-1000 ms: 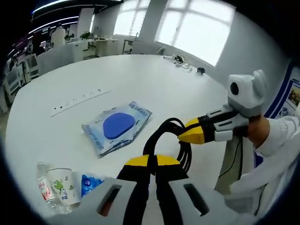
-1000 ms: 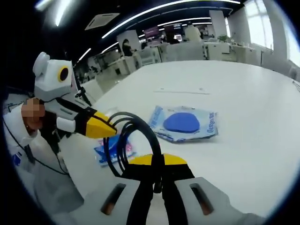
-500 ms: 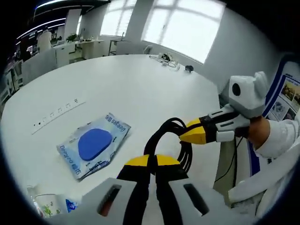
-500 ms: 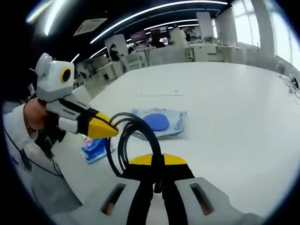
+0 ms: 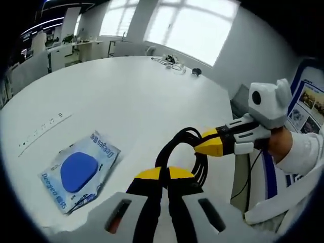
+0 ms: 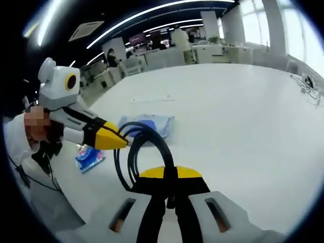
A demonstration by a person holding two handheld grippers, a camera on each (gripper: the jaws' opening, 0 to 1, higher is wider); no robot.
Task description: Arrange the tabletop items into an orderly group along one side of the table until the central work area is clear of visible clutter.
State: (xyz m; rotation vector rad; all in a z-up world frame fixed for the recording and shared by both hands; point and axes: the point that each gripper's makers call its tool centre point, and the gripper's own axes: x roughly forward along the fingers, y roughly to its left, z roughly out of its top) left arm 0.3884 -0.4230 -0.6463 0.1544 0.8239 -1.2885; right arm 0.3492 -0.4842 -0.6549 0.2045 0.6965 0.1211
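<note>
left gripper view: the left gripper (image 5: 161, 174) has its yellow-tipped jaws closed together on a coil of black cable (image 5: 183, 152) held above the white table (image 5: 131, 96); the right gripper (image 5: 207, 143) comes in from the right with its jaws clamped on the same coil; a blue-and-white packet (image 5: 78, 169) lies flat on the table to the left. right gripper view: the right gripper (image 6: 169, 174) pinches the cable (image 6: 144, 147), the left gripper (image 6: 112, 140) grips it from the left; the packet (image 6: 152, 123) lies beyond the coil, and a small blue pack (image 6: 90, 158) sits near the table edge.
</note>
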